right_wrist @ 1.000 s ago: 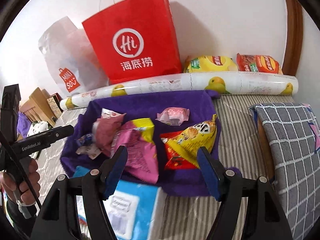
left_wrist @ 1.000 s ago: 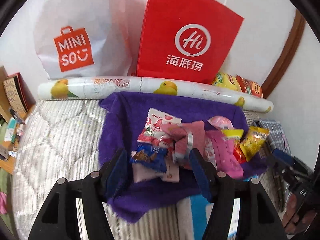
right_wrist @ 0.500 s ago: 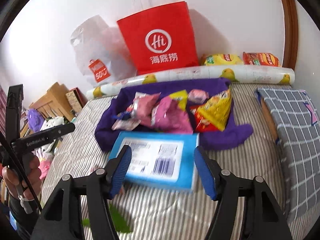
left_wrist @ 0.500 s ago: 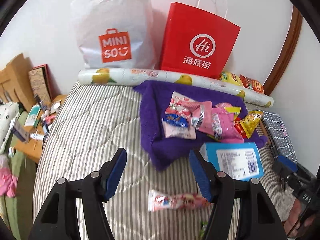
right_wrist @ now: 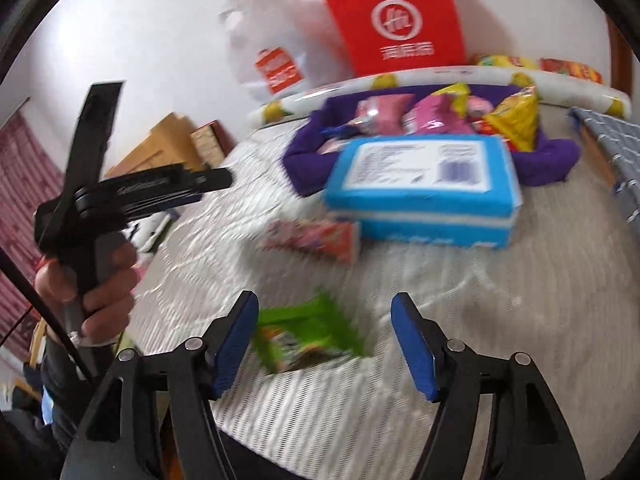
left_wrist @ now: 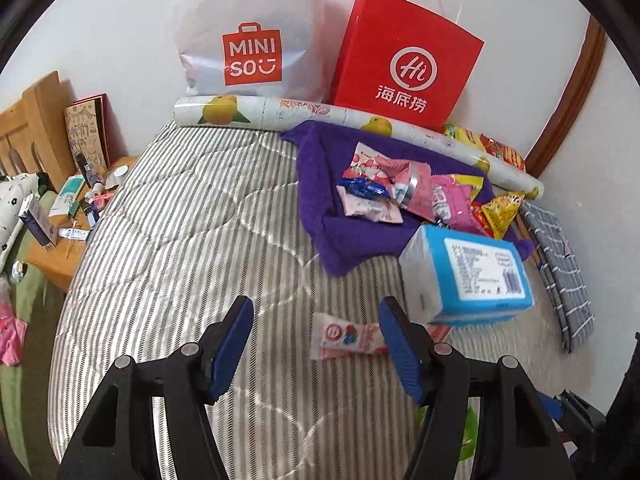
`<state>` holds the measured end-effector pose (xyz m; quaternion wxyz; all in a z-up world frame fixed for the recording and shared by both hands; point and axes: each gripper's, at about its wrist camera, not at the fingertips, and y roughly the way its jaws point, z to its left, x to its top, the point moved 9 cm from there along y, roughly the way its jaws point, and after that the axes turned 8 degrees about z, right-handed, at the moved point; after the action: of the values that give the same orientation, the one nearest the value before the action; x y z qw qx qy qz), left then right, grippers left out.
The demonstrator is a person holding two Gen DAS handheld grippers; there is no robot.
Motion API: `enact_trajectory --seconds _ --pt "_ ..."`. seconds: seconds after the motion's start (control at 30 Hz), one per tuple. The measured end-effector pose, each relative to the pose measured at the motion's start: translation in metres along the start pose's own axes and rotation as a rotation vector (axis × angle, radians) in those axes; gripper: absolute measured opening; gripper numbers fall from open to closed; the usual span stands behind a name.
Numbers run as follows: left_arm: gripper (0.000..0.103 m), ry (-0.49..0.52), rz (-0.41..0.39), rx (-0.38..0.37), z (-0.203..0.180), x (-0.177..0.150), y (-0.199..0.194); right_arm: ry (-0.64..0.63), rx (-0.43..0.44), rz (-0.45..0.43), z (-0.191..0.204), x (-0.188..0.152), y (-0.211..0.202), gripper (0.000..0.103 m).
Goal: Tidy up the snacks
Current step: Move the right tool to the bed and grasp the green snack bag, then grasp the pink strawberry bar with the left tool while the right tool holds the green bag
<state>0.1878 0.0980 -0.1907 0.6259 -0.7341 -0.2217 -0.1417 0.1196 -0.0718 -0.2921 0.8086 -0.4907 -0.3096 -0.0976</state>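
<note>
Several snack packets lie piled on a purple towel at the far side of a striped mattress; the pile also shows in the right wrist view. A pink and white packet lies on the mattress just beyond my open, empty left gripper. A green packet lies between the fingers of my open, empty right gripper. A blue and white tissue pack sits by the towel's near edge. The right wrist view is blurred.
A white Miniso bag and a red paper bag stand against the wall behind a rolled duck-print sheet. Chip bags lie behind the roll. A grey checked cushion lies right. A cluttered wooden bedside table stands left.
Both grippers have pulled back from the towel pile toward the near edge of the mattress. The pink and green packets on the mattress have come into view.
</note>
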Motion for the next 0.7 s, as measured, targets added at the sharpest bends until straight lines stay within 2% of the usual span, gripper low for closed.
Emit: enact_trajectory --seconds 0.13,0.37,0.47,0.53,0.63,0.67,0.7 --pt "0.063 -0.006 0.010 0.004 0.010 -0.008 0.002 -0.046 0.014 0.005 0.022 -0.011 0.010 0.073" --pt "0.063 -0.022 0.022 -0.019 0.019 -0.017 0.008 -0.088 -0.079 0.048 0.025 -0.017 0.042 0.073" --pt "0.063 -0.019 0.026 -0.025 0.019 -0.020 0.010 -0.113 -0.144 0.069 0.020 -0.021 0.057 0.073" --pt "0.063 -0.012 0.029 -0.027 0.018 -0.022 0.011 -0.119 -0.148 0.075 0.019 -0.023 0.061 0.073" --pt "0.063 -0.005 0.032 -0.031 0.017 -0.023 0.013 -0.126 -0.149 0.037 0.018 -0.021 0.058 0.070" --pt "0.063 -0.002 0.032 -0.033 0.016 -0.024 0.014 -0.130 -0.154 0.026 0.018 -0.021 0.057 0.060" --pt "0.063 0.000 0.034 -0.034 0.015 -0.024 0.015 -0.136 -0.163 0.022 0.017 -0.020 0.055 0.058"
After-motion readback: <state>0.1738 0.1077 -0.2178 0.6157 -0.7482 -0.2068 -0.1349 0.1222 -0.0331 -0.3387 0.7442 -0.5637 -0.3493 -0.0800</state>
